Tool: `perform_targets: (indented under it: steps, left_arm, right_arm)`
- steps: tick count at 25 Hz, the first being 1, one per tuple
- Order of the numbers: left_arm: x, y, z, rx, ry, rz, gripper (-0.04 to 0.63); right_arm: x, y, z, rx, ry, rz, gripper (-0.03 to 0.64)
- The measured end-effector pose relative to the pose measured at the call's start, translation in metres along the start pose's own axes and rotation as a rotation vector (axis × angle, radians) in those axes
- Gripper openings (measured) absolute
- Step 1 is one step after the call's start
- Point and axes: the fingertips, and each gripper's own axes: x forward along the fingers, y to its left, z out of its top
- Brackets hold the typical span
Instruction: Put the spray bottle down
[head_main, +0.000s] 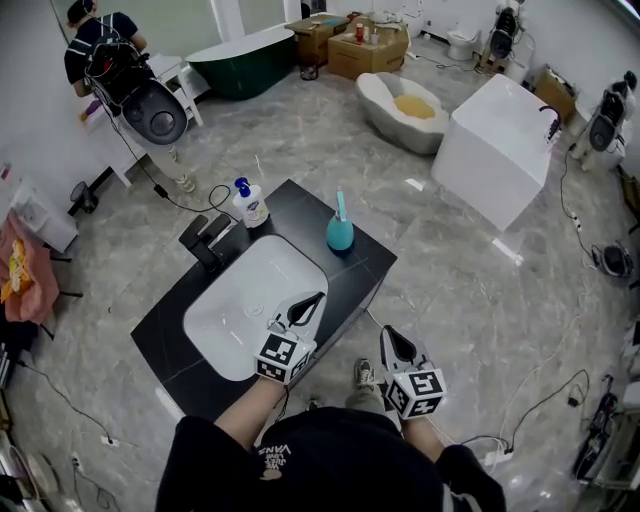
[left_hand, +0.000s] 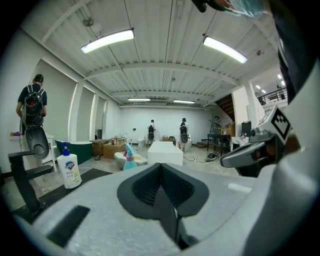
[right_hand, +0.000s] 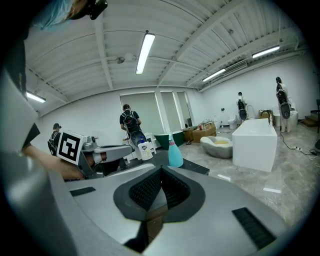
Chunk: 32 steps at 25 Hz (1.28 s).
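The teal spray bottle (head_main: 340, 229) stands upright on the black countertop (head_main: 368, 262), beyond the far right corner of the white sink (head_main: 250, 305). It also shows far ahead in the left gripper view (left_hand: 129, 158) and in the right gripper view (right_hand: 175, 152). My left gripper (head_main: 316, 298) hovers over the sink's near right rim, shut and empty, well short of the bottle. My right gripper (head_main: 393, 335) is off the counter's near right edge, above the floor, its jaws together with nothing between them. Both jaw pairs meet in their own views (left_hand: 160, 167) (right_hand: 161, 170).
A white soap pump bottle (head_main: 250, 204) and a black faucet (head_main: 205, 240) stand at the counter's far left. On the floor beyond are a white block tub (head_main: 497, 147), an oval tub (head_main: 405, 108), a green tub (head_main: 243, 60) and cardboard boxes (head_main: 365, 45). A person (head_main: 100, 50) stands far left.
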Motion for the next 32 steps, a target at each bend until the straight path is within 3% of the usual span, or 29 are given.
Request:
perform_targets:
  steps: [20, 32]
  left_arm:
    - [-0.096, -0.018, -0.02, -0.001, -0.005, -0.063, 0.018]
    - [-0.134, -0.026, -0.024, -0.012, -0.02, -0.059, 0.018]
  right_arm:
    - [-0.024, 0.073, -0.024, -0.014, -0.028, -0.033, 0.002]
    - [-0.036, 0.1, -0.033, -0.032, -0.029, -0.031, 0.002]
